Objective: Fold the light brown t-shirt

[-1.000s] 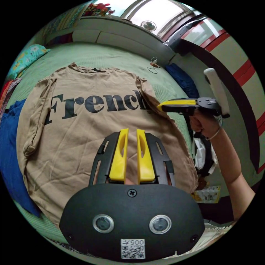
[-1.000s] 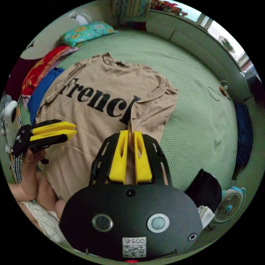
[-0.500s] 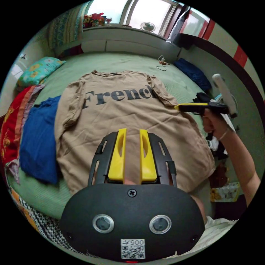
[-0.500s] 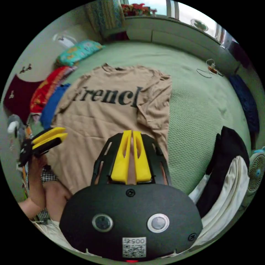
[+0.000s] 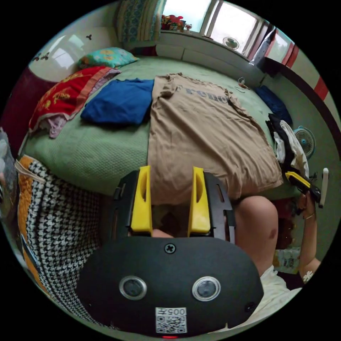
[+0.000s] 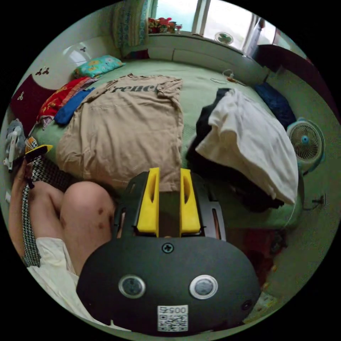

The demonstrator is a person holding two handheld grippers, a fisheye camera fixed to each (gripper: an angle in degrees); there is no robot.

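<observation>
The light brown t-shirt [image 5: 202,131] lies flat on the green bed [image 5: 88,156], black lettering up, sleeves turned in, hem at the near edge. In the left gripper view my left gripper [image 5: 171,169] hangs open just off the bed's near edge, in front of the hem, nothing between its jaws. The right gripper [image 5: 300,179] shows low at the far right, held in a hand. In the right gripper view the t-shirt [image 6: 128,120] spreads ahead and to the left. My right gripper [image 6: 169,171] is open before the hem's right corner. The left gripper [image 6: 37,149] shows at the left edge.
A blue garment [image 5: 119,101], a red cloth [image 5: 67,96] and a patterned pillow [image 5: 106,57] lie left of the shirt. A white and black clothes pile [image 6: 245,138] lies right of it, and a small fan [image 6: 305,140] stands beyond. The person's knee [image 6: 85,206] and a houndstooth fabric [image 5: 60,227] are near.
Both grippers have drawn back from over the shirt to the bed's near edge. The right gripper has let go of the sleeve, now folded in. Both sets of jaws have opened wider.
</observation>
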